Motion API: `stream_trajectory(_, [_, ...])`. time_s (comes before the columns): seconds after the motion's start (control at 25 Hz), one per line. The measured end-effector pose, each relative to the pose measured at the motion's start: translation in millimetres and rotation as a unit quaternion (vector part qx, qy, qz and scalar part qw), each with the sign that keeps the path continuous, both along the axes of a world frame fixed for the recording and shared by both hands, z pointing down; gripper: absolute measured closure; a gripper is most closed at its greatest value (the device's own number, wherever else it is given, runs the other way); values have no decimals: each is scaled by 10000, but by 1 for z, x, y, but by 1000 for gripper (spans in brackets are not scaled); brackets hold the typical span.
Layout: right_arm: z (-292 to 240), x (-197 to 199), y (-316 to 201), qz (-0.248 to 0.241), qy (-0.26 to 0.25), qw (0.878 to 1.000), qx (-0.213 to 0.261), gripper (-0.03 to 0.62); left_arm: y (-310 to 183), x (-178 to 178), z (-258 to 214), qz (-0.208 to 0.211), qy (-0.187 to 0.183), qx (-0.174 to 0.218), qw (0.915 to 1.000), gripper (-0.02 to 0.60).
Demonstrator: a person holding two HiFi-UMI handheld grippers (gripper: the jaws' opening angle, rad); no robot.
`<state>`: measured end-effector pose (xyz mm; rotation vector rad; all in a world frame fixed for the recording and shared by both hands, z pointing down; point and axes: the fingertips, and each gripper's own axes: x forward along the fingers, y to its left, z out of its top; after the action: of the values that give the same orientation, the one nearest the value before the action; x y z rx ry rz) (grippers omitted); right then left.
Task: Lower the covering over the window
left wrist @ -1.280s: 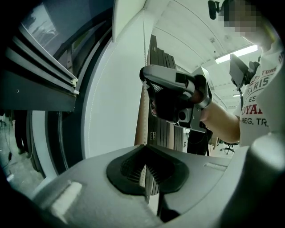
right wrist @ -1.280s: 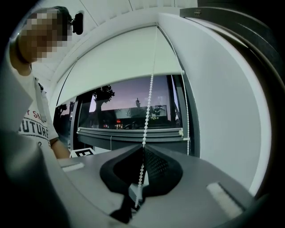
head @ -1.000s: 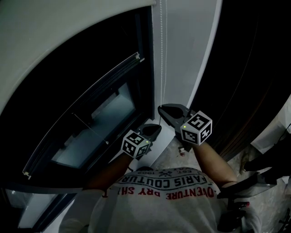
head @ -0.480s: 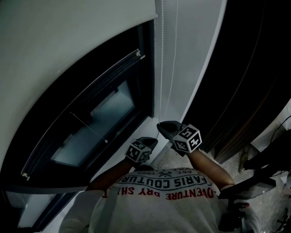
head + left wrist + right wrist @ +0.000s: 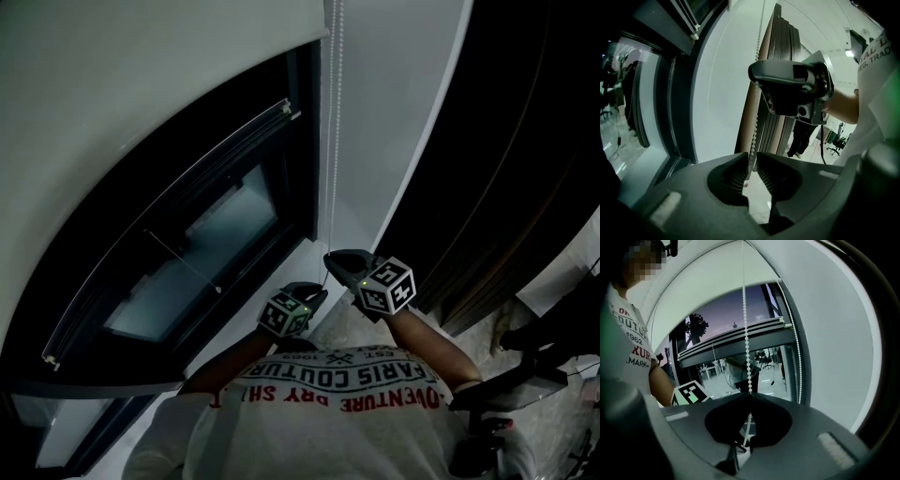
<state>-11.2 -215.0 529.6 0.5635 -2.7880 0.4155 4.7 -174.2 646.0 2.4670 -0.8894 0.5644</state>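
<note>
Holding both grippers low before the chest, forearms reaching toward the window's lower right corner.

Left gripper (image 5: pixel 317 292): the lower of the two. Its jaws have just been opening and stand slightly apart. The bead chain (image 5: pixel 756 98) runs through the gap, not pinched.

Right gripper (image 5: pixel 330 257): just above, jaws clamped on the chain.

Against a second ago: both grippers sit lower, and the hem of the roller blind (image 5: pixel 141 84) has come further down. It covers the top of the window pane (image 5: pixel 202 258), with the lower glass still bare.

A dark ribbed panel (image 5: pixel 506 150) stands at right, beyond the white wall strip (image 5: pixel 394 94).
</note>
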Motion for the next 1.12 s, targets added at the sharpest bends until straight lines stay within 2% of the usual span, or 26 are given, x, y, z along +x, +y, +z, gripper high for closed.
stream_trajectory(0.16, [2, 1, -2, 36, 8, 10000, -5, 588, -12, -19, -20, -334, 323, 59, 9989, 495])
stream_trajectory(0.36, [2, 3, -3, 85, -42, 10000, -31, 588, -46, -45, -97, -679, 909, 664, 9913, 488])
stream_trajectory(0.52, [4, 1, 1, 40, -53, 10000, -49, 588, -65, -37, -192, -434, 1331, 1476, 9791, 485])
stream_trajectory(0.56, [4, 0, 2, 23, -48, 10000, -51, 588, -67, -33, -215, -362, 1406, 1674, 9752, 458])
stream_trajectory(0.68, [5, -2, 5, -10, -40, 10000, -54, 588, -73, -22, -275, -170, 1610, 2084, 9645, 437])
stream_trajectory(0.8, [4, -3, 7, -23, -42, 10000, -60, 588, -79, -12, -311, -79, 1596, 2292, 9602, 437])
stream_trajectory(1.04, [5, -4, 10, -17, -44, 10000, -88, 588, -86, 1, -331, 15, 1365, 2335, 9627, 454])
stream_trajectory(1.12, [7, -3, 8, 7, -54, 9999, -112, 588, -87, 1, -328, -28, 1285, 2342, 9636, 554])
